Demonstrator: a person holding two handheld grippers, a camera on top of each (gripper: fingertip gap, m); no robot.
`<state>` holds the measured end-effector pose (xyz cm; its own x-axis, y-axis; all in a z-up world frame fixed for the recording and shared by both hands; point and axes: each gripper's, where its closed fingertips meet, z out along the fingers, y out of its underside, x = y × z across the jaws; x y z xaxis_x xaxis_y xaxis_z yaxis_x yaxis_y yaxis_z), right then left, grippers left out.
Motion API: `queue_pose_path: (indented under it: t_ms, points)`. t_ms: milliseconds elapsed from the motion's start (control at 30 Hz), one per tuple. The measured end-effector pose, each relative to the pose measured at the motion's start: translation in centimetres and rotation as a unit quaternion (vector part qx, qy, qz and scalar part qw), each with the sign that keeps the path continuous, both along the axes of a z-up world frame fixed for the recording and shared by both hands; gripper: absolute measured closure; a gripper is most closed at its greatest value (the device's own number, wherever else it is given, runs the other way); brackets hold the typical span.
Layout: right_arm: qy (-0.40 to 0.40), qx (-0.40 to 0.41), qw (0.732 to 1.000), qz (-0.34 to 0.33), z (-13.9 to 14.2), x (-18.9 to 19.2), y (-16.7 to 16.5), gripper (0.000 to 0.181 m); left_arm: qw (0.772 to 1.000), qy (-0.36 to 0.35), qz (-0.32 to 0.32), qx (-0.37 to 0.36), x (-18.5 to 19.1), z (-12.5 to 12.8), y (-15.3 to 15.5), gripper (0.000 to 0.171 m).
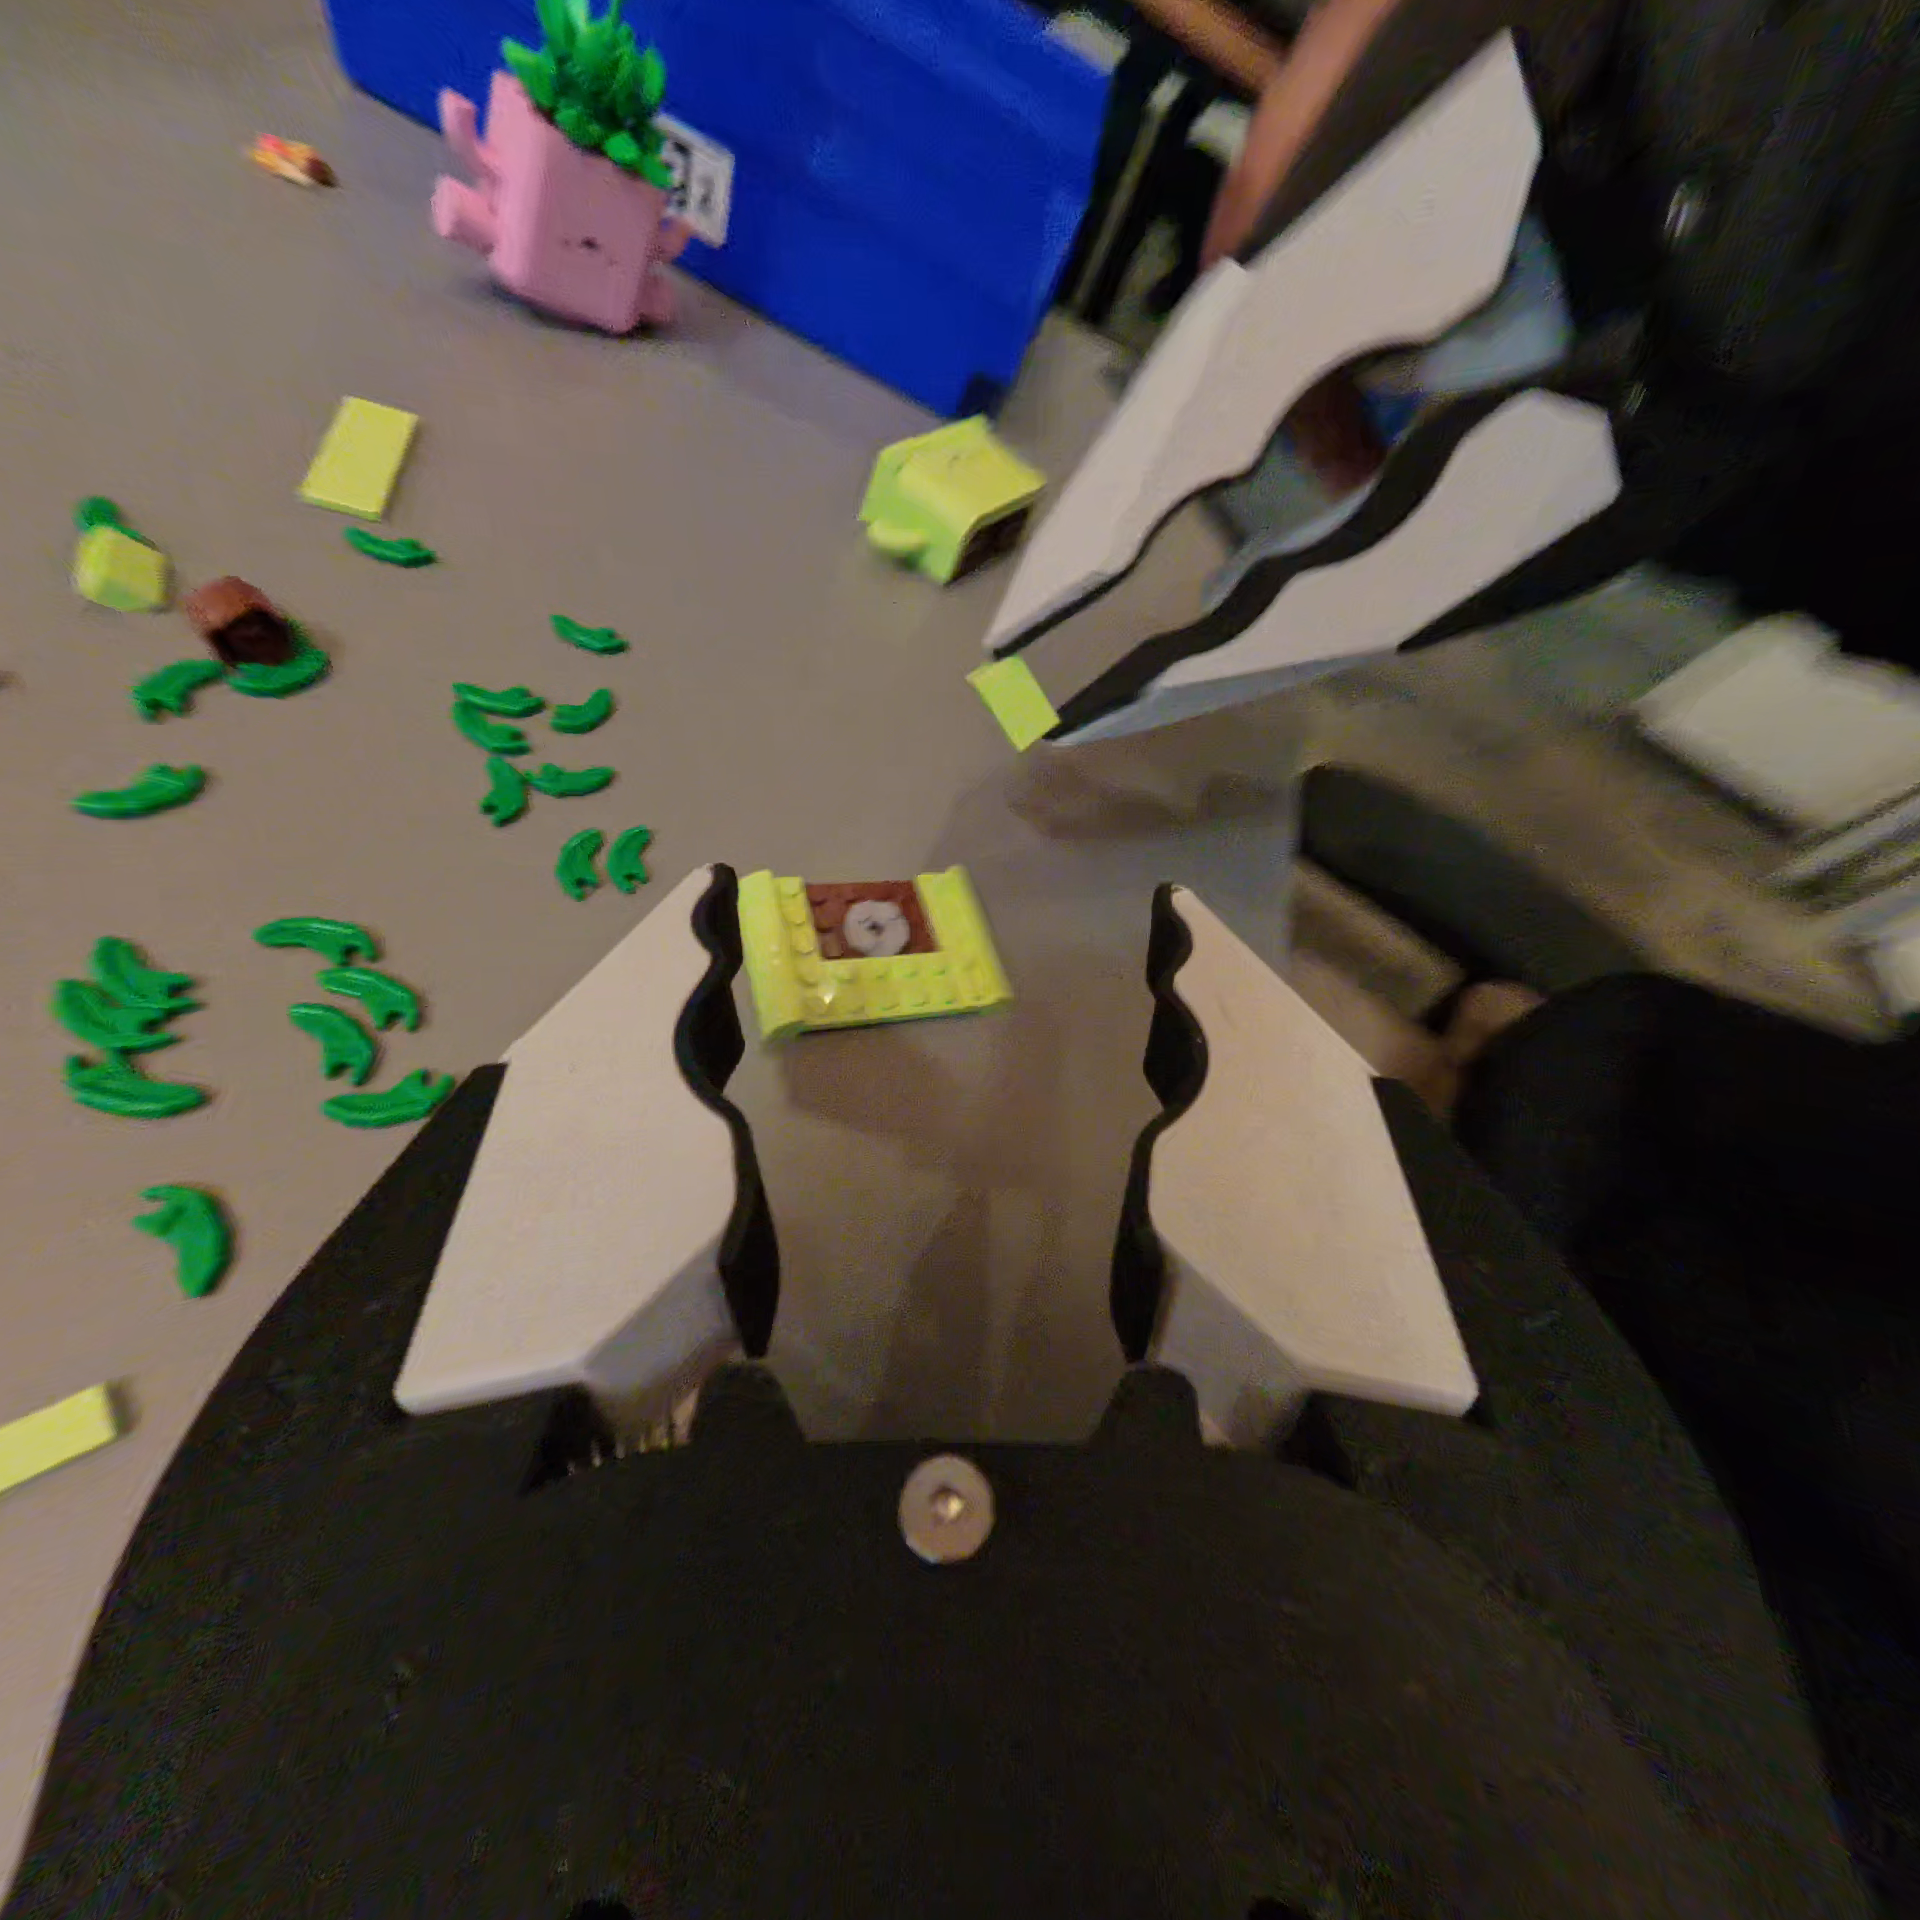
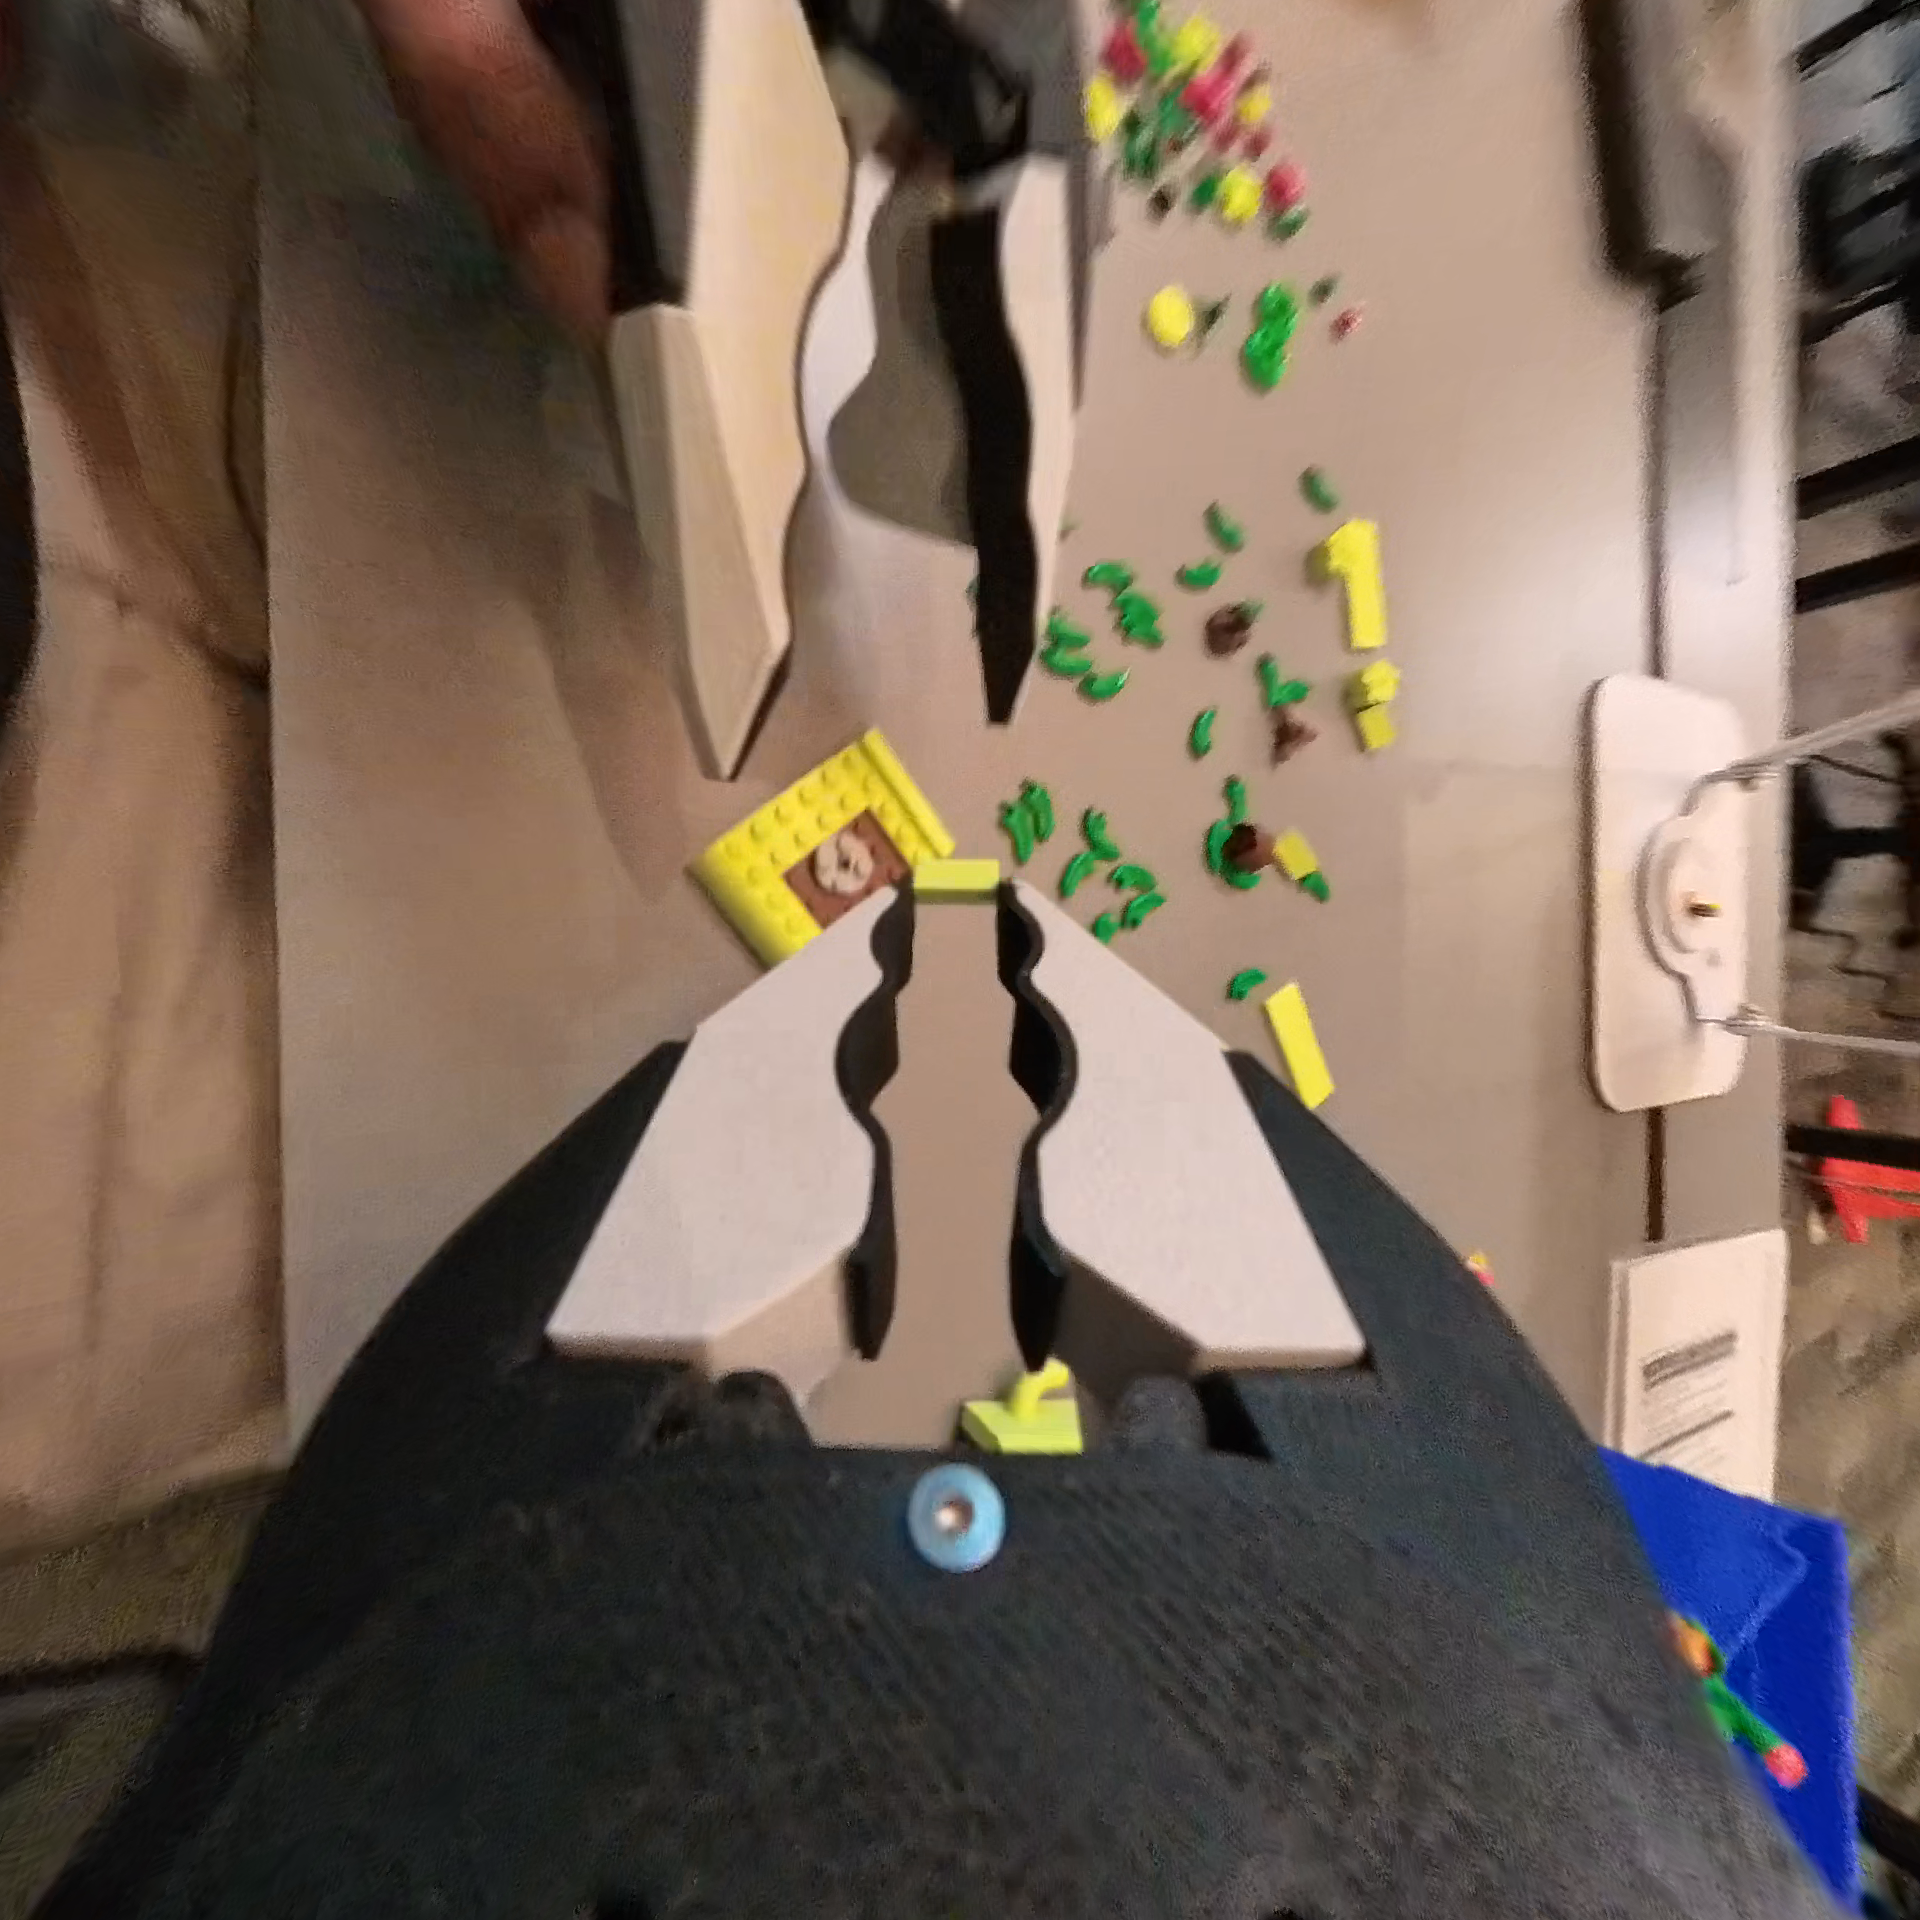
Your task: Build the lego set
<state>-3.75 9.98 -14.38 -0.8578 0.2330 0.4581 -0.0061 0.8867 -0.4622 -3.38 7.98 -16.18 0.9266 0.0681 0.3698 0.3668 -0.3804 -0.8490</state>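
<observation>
A lime plate assembly with a brown centre and a grey round piece [image 1: 873, 961] lies on the grey table just ahead of my left gripper [image 1: 935, 894], which is open and empty. The assembly also shows in the right wrist view [image 2: 821, 852]. My right gripper [image 2: 956, 883] is shut on a small lime tile [image 2: 954, 876] at its fingertips and holds it above the table beside the assembly. In the left wrist view the right gripper [image 1: 1023, 691] comes in from the upper right with the lime tile [image 1: 1013, 703].
Many green leaf pieces [image 1: 343, 997] are scattered left of the assembly. A pink pot model with green leaves [image 1: 566, 208] stands before a blue box [image 1: 883, 177]. Lime parts [image 1: 358, 457], [image 1: 951, 494] and a brown piece [image 1: 239, 620] lie about. A white device [image 2: 1662, 904] sits at the right. The tips of both grippers are at nearly the same place. From the left gripper's tips to the brown piece [image 1: 239, 620] is close to 12 cm. My right wrist view [image 2: 1252, 844] looks at it from another angle.
</observation>
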Motion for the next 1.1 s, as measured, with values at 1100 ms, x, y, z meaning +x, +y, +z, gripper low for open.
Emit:
queue_pose_path:
  t_ms: [1100]
  points:
    - [-0.204, 0.236, 0.934, 0.174, -6.2, 1.2, 0.6, 0.167, 0.983, 0.069, 0.041, -0.166, 0.1, -5.0, 0.8, 0.111]
